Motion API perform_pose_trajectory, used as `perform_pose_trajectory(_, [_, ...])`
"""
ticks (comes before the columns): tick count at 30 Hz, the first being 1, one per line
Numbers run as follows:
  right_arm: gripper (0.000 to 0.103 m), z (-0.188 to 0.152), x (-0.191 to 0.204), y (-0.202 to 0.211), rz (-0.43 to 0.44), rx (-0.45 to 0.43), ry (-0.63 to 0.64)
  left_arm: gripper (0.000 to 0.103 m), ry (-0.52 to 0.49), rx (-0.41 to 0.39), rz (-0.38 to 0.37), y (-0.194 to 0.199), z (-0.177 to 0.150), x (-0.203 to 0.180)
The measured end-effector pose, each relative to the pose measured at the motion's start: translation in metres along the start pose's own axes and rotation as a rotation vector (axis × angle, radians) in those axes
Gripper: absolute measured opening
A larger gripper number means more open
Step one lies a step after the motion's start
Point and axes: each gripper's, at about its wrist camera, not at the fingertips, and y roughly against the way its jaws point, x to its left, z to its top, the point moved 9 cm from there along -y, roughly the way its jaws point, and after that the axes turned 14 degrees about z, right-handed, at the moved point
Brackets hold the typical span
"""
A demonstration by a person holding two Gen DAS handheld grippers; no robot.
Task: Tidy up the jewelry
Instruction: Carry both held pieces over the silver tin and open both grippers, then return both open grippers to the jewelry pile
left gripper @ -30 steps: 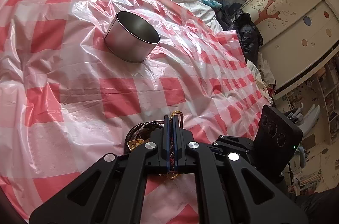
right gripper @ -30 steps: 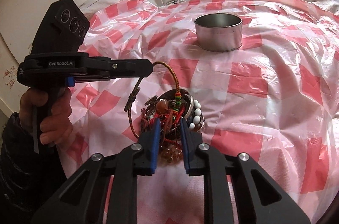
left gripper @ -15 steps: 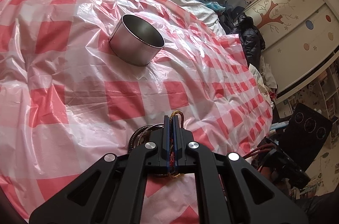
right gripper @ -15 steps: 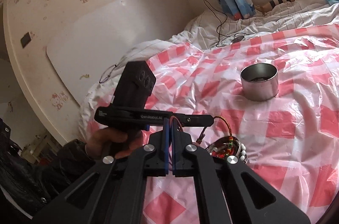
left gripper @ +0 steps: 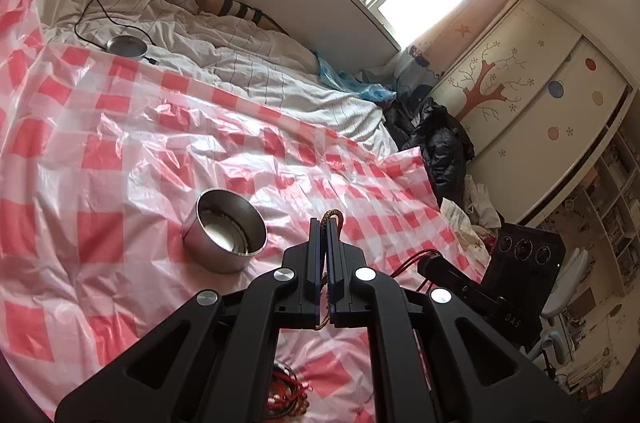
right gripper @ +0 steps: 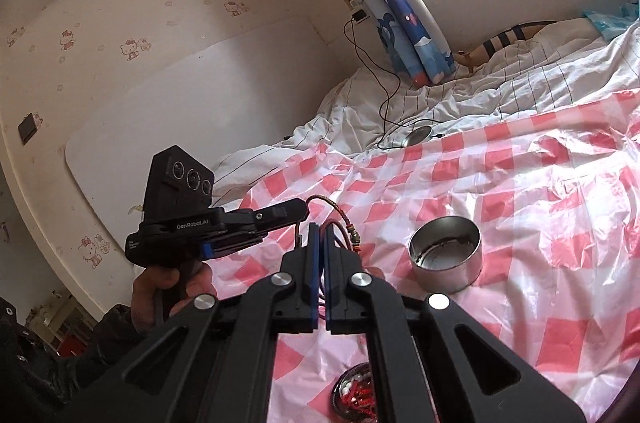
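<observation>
In the left wrist view my left gripper (left gripper: 325, 223) is shut on a brown braided cord bracelet (left gripper: 334, 213), lifted above the red-checked sheet (left gripper: 100, 159). An open steel tin (left gripper: 224, 241) stands just left of it. My right gripper (right gripper: 322, 229) is shut on a red cord (right gripper: 339, 225), also raised. The right wrist view shows the left gripper (right gripper: 301, 211) close by on the left, its braided cord (right gripper: 324, 199) arching to coloured beads (right gripper: 354, 237). The tin (right gripper: 444, 263) sits to the right. The jewelry pile (right gripper: 356, 391) lies below, mostly hidden.
A person's hand (right gripper: 172, 287) grips the left handle. White bedding (left gripper: 240, 71) lies beyond the sheet, with a cable and a round metal lid (left gripper: 126, 47). A dark jacket (left gripper: 436, 143) is heaped at the bed's far right corner, beside a cupboard.
My right gripper closed on the red cord in the pile. Both grippers then rose and tilted up, drawing their cords off the pile, which has dropped to the frames' bottom edge.
</observation>
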Motion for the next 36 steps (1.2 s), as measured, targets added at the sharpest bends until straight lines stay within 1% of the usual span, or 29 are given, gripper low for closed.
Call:
perform_pose_trajectory(2, [0.002,0.007,-0.011,-0.006,-0.009,0.005,-0.005,0.002,0.010,-0.014,0.040,-0.015,0.011,0.006])
perform_pose_trajectory(4, [0.002,0.012,-0.026,-0.015,-0.018,0.010,-0.021,0.002,0.029,-0.010,0.068,-0.035,0.016,0.014])
perform_pose_trajectory(5, [0.002,0.014,-0.034,-0.020,-0.023,0.014,-0.029,0.002,0.034,-0.009,0.088,-0.045,0.017,0.018])
perform_pose_trajectory(10, [0.002,0.018,-0.075,-0.047,-0.068,0.052,-0.052,0.002,0.076,0.024,0.135,-0.098,0.015,0.042])
perform_pose_trajectory(12, [0.002,0.015,-0.092,-0.060,-0.092,0.079,-0.063,0.002,0.065,0.066,0.176,-0.121,0.007,0.050])
perform_pose_trajectory(14, [0.002,0.006,-0.111,-0.073,-0.133,0.113,-0.071,0.003,0.014,0.132,0.246,-0.143,-0.005,0.056])
perform_pose_trajectory(15, [0.002,0.000,-0.121,-0.080,-0.158,0.137,-0.075,0.003,-0.008,0.150,0.287,-0.151,-0.009,0.061])
perform_pose_trajectory(17, [0.003,-0.015,-0.144,-0.095,-0.241,0.205,-0.083,0.007,-0.042,0.190,0.347,-0.158,-0.017,0.068])
perform_pose_trajectory(18, [0.003,-0.022,-0.153,-0.102,-0.273,0.242,-0.094,0.010,-0.048,0.181,0.362,-0.155,-0.016,0.071])
perform_pose_trajectory(19, [0.003,-0.031,-0.161,-0.109,-0.297,0.283,-0.106,0.017,-0.054,0.167,0.371,-0.149,-0.014,0.072])
perform_pose_trajectory(20, [0.003,-0.038,-0.167,-0.113,-0.326,0.320,-0.114,0.031,-0.064,0.152,0.391,-0.142,-0.012,0.073])
perform_pose_trajectory(21, [0.008,-0.044,-0.170,-0.115,-0.355,0.350,-0.111,0.039,-0.076,0.126,0.409,-0.131,-0.010,0.073])
perform_pose_trajectory(22, [0.024,-0.048,-0.169,-0.114,-0.367,0.361,-0.100,0.048,-0.084,0.100,0.417,-0.121,-0.007,0.073])
perform_pose_trajectory(23, [0.036,-0.048,-0.164,-0.111,-0.374,0.352,-0.080,0.049,-0.089,0.081,0.421,-0.109,-0.006,0.073])
perform_pose_trajectory(24, [0.055,-0.046,-0.159,-0.105,-0.390,0.332,-0.052,0.049,-0.090,0.070,0.425,-0.099,-0.005,0.072])
perform_pose_trajectory(26, [0.056,-0.044,-0.145,-0.090,-0.405,0.298,-0.011,0.052,-0.088,0.065,0.424,-0.080,-0.009,0.072])
perform_pose_trajectory(29, [0.056,-0.046,-0.118,-0.061,-0.408,0.268,0.006,0.055,-0.104,0.090,0.432,-0.055,-0.034,0.075])
perform_pose_trajectory(31, [0.056,-0.060,-0.097,-0.041,-0.392,0.276,0.000,0.055,-0.101,0.128,0.424,-0.043,-0.063,0.078])
perform_pose_trajectory(34, [0.056,-0.094,-0.071,-0.013,-0.375,0.299,-0.018,0.055,-0.103,0.213,0.395,-0.041,-0.114,0.080])
perform_pose_trajectory(36, [0.060,-0.116,-0.065,0.002,-0.374,0.287,-0.057,0.055,-0.116,0.266,0.400,-0.044,-0.143,0.080])
